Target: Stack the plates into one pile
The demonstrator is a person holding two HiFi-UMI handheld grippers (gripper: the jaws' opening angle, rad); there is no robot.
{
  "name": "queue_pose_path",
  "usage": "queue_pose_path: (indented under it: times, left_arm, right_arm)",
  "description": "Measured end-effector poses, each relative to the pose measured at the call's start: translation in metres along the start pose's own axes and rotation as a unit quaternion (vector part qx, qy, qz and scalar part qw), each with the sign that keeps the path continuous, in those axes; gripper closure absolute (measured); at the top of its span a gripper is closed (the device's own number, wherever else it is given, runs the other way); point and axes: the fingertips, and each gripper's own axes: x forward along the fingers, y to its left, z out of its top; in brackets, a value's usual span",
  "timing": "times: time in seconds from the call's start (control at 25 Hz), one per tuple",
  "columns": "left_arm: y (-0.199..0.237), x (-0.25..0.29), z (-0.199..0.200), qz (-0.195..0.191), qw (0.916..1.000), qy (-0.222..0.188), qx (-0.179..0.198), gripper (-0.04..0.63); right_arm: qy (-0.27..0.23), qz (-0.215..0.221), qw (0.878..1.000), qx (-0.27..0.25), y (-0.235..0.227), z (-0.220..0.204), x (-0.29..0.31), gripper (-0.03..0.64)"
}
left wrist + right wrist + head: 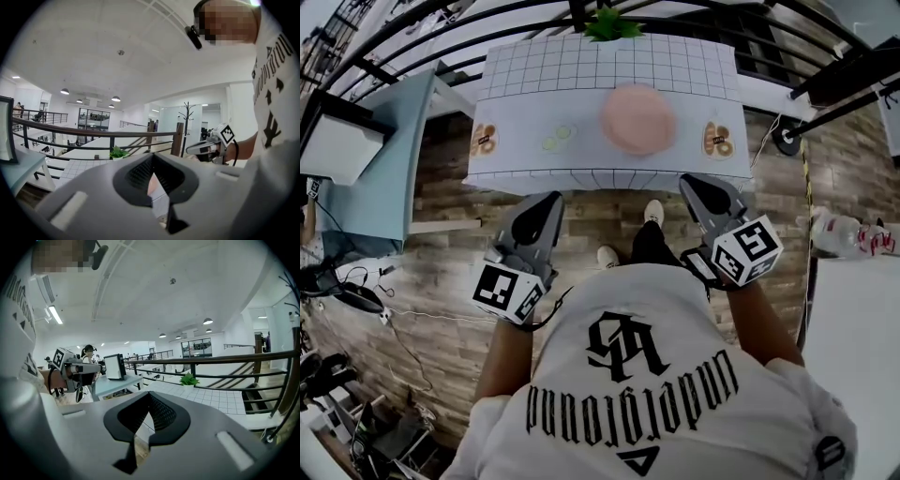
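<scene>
The pink plates point(638, 119) looked already gathered into one pile mid-table point(525, 66), and the left gripper point(547, 199) and right gripper point(690, 181), jaws together and empty, hung short of its near edge, so little seemed left.

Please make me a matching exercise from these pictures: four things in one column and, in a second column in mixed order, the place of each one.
Things
1. pink plate
2. potted plant
3. left gripper
4. light blue side table

Places
A. over the wooden floor, short of the table
B. at the table's far edge
C. left of the table, as the head view shows it
D. near the middle of the table

Pairs: 1-D, 2-B, 3-A, 4-C
</scene>
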Motion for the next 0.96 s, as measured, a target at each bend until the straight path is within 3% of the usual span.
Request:
queue_pose_path:
  times: [0.16, 0.4, 0.72, 0.96]
  left_arm:
    - [-0.003, -0.013, -0.002, -0.002, 1.0, -0.005, 0.003, 0.546]
    - [-0.052, 0.005, 0.01, -0.009, 0.9999, -0.007, 0.0, 0.546]
    - [-0.013, -0.017, -0.001, -0.026, 0.9995, -0.018, -0.003, 0.546]
    - [-0.055, 0.011, 0.002, -0.027, 0.9995, -0.016, -0.003, 0.546]
  right_arm:
    - [-0.006, 0.005, 1.0, -0.004, 0.023, -0.003, -0.004, 0.614]
    - [-0.012, 0.009, 1.0, -0.014, 0.007, 0.008, -0.049, 0.614]
    - [-0.02, 0.0, 1.0, -0.024, 0.044, 0.013, -0.014, 0.614]
    - [-0.024, 0.003, 0.999, -0.022, 0.013, 0.009, -0.05, 0.614]
